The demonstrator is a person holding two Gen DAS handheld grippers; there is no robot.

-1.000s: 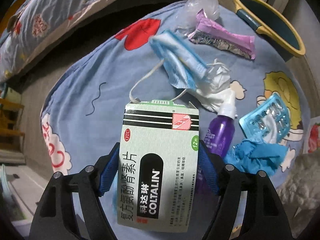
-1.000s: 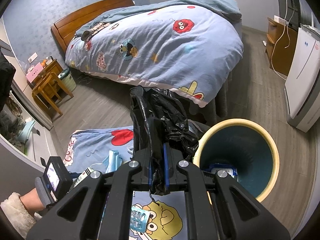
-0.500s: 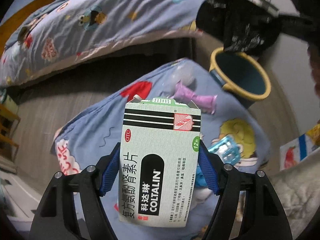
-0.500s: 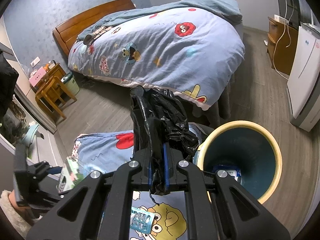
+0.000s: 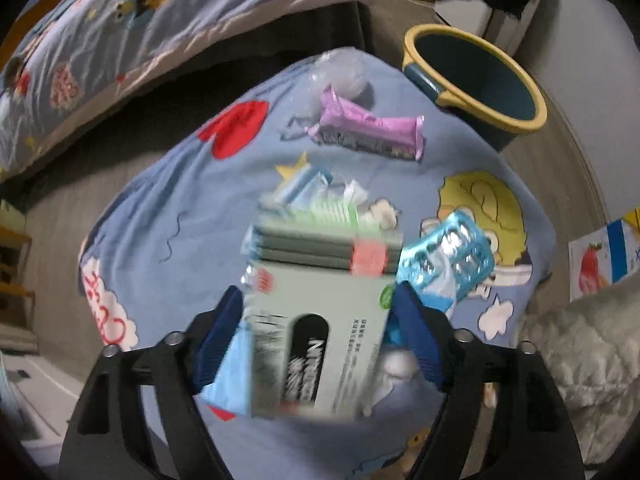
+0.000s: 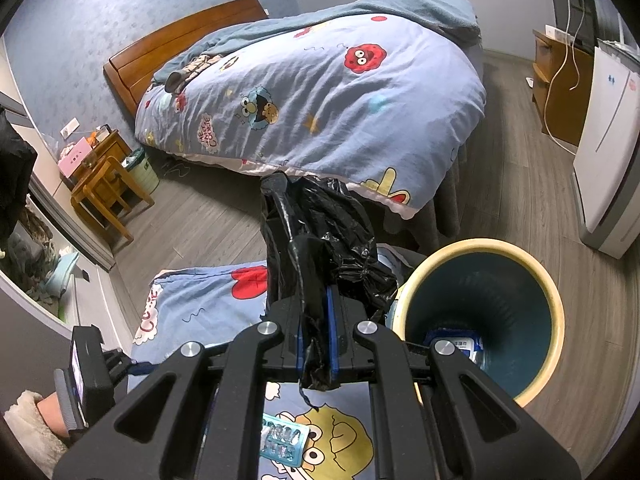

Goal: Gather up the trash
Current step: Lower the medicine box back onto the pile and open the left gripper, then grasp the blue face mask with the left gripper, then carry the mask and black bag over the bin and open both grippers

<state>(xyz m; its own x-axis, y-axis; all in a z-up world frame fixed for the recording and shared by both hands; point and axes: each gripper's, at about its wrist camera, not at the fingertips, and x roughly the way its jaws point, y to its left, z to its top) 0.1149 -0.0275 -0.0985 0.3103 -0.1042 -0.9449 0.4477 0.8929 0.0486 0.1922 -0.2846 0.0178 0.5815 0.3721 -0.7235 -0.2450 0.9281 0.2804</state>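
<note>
— Medicine box (image 5: pixel 320 320), pale green, black label, blurred: where is it?
— Between the left gripper (image 5: pixel 320 340)'s opening jaws, pads just clear, long axis pointing away from the camera, above the blue cartoon blanket (image 5: pixel 168 208).
— The right gripper (image 6: pixel 318 344)?
— Clamped on a black trash bag (image 6: pixel 320 232), beside the yellow-rimmed bin (image 6: pixel 556 320), bedroom floor.

Home bedroom — bed (image 6: pixel 320 92) w/ cartoon duvet, wood headboard (image 6: pixel 180 40), nightstand (image 6: pixel 100 152).
</note>
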